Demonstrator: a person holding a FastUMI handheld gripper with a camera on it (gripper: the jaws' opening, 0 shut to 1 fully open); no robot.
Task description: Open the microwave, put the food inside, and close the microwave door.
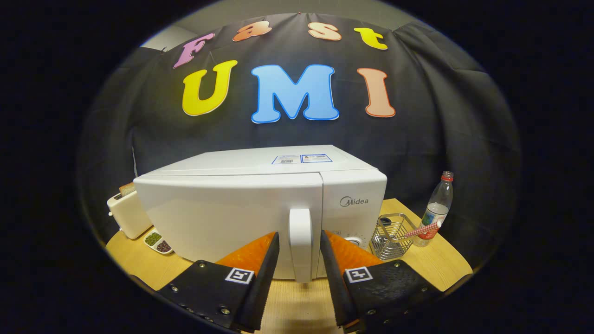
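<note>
On the wooden surface [297, 306], left to right: a toaster [127, 211] and a small dish [158, 242], the closed microwave [241, 208], then a wire basket [392, 236] and a bottle [436, 208]. The microwave's door handle [300, 241] stands between the fingers [300, 239], which are released, apparently not touching it.

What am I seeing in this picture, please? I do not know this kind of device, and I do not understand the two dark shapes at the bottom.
Those shapes are the two fingers of a hand-held gripper; the camera rides on it and looks forward. The fingers stand open on either side of the handle of a closed microwave, not yet pressing it. On the wooden table there is also a toaster, a small dish with two fillings, a wire basket and a bottle.
</note>
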